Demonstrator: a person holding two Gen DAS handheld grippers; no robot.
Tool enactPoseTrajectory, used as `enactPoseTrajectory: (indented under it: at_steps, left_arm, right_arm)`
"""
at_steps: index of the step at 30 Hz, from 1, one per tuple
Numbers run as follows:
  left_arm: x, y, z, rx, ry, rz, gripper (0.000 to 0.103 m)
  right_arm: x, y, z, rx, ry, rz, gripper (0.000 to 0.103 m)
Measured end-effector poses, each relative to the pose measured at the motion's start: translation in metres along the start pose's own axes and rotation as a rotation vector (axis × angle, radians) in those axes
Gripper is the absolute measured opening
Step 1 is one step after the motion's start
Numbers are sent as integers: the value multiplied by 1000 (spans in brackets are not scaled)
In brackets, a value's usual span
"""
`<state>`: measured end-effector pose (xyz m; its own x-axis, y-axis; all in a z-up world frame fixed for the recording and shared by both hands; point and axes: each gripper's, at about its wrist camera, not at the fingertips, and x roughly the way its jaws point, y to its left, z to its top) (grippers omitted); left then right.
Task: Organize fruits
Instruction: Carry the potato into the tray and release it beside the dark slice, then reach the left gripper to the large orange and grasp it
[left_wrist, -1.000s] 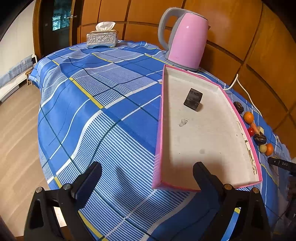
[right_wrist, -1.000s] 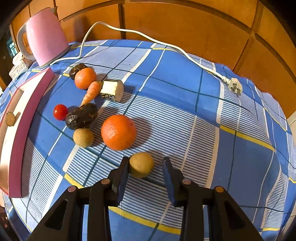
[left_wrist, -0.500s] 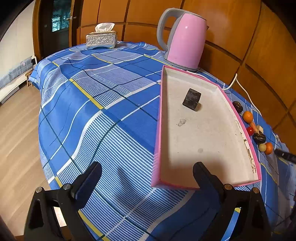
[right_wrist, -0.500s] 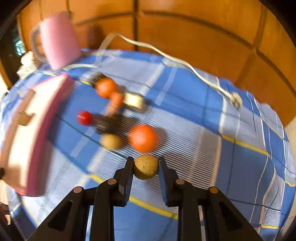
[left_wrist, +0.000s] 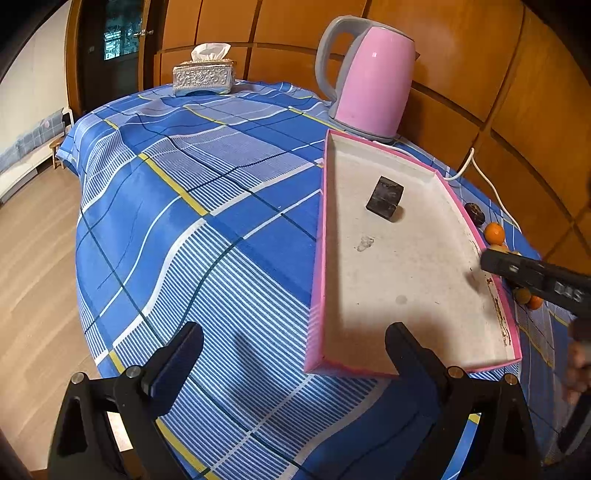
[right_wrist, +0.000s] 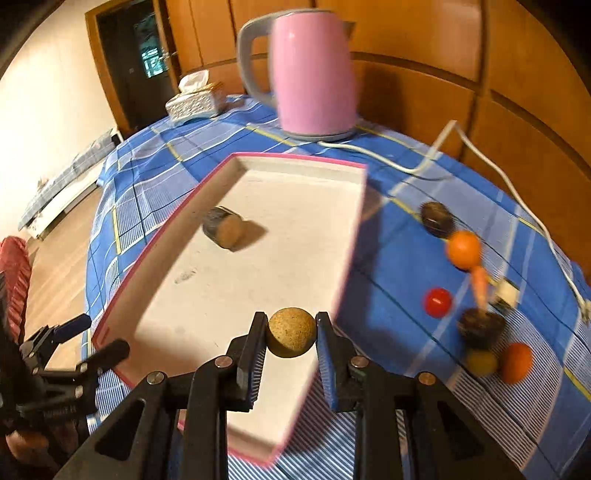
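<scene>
Left wrist view
Left gripper (left_wrist: 293, 354): hanging wide open, gripping nothing, over the checked cloth (left_wrist: 207, 236) beside the pink tray (left_wrist: 318, 236).
Tray contents: dark chunk (left_wrist: 385, 196) lying inside.

Right wrist view
Right gripper (right_wrist: 291, 338): clamping the round tan fruit (right_wrist: 291, 332) above the tray's near end.
Other fruits (right_wrist: 463, 249): sitting on the cloth to the tray's right.

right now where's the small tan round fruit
In the right wrist view, the tan round fruit sits clamped between the right gripper's fingers, over the near end of the pink tray.
</scene>
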<state>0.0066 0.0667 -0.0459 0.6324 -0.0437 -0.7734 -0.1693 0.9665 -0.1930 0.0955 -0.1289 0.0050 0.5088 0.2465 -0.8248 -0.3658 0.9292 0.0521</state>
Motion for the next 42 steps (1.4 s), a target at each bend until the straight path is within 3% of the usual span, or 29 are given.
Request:
enactPoseTrajectory:
  at_steps: [11, 12, 28, 42]
  left_arm:
    - [1, 4, 1, -10, 4, 4, 99]
    - [1, 4, 1, -10, 4, 4, 99]
    - [-8, 0, 1, -3, -15, 3, 99]
    - [-13, 3, 3, -16, -28, 6, 99]
  right_arm:
    - [38, 19, 16, -5, 17, -10, 29]
    - [36, 18, 14, 5, 7, -4, 33]
    - [-2, -3, -7, 114, -81, -28, 33]
    - [-36, -16, -30, 71, -121, -117, 33]
